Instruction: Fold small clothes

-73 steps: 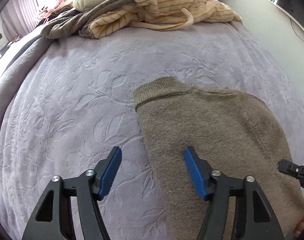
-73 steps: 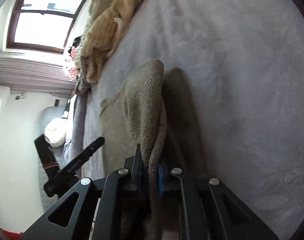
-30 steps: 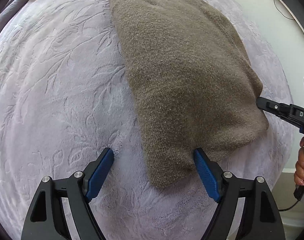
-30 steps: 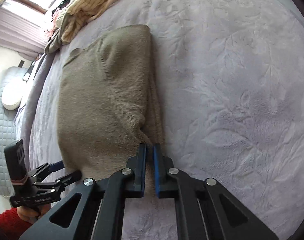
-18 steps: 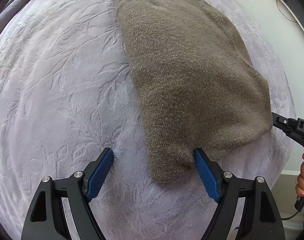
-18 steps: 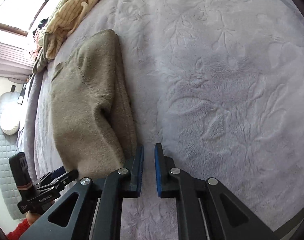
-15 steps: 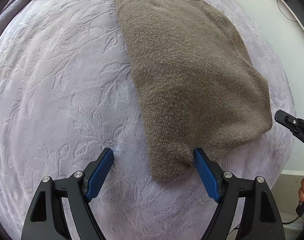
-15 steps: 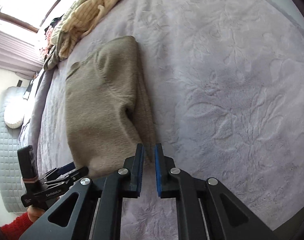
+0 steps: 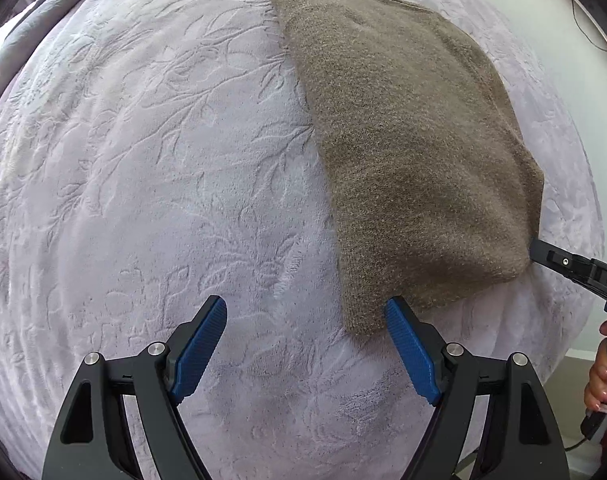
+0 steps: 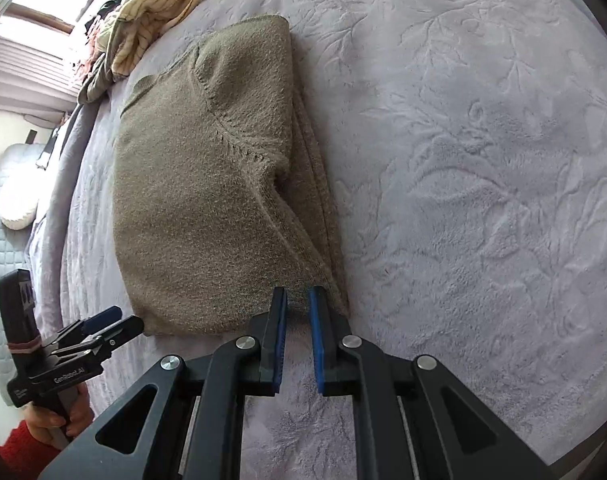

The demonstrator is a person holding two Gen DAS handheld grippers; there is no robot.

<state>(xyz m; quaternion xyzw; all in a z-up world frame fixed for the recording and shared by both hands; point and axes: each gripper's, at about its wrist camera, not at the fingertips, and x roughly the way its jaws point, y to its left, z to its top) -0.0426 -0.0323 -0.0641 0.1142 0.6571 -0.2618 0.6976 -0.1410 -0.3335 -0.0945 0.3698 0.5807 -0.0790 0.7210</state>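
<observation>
A brown knitted sweater (image 9: 403, 152) lies folded lengthwise on the lilac bedspread (image 9: 143, 180), its sleeve laid over the body (image 10: 207, 184). My left gripper (image 9: 307, 320) is open and empty; its right finger (image 9: 407, 344) sits at the sweater's near corner. My right gripper (image 10: 297, 312) is at the hem's right corner, its pads a narrow gap apart, with hem fabric just beyond the tips. It also shows at the right edge of the left wrist view (image 9: 571, 268), and the left gripper shows in the right wrist view (image 10: 103, 328).
A heap of striped and other clothes (image 10: 151, 12) lies at the far end of the bed. A wall and a cable (image 9: 583, 32) are to the right of the bed. A grey quilted surface with a white pillow (image 10: 17, 184) is beyond the bed's left side.
The right gripper let go of the sweater's edge, drew back and has come up to the hem's right corner again. The left gripper moved back to the hem and stays open.
</observation>
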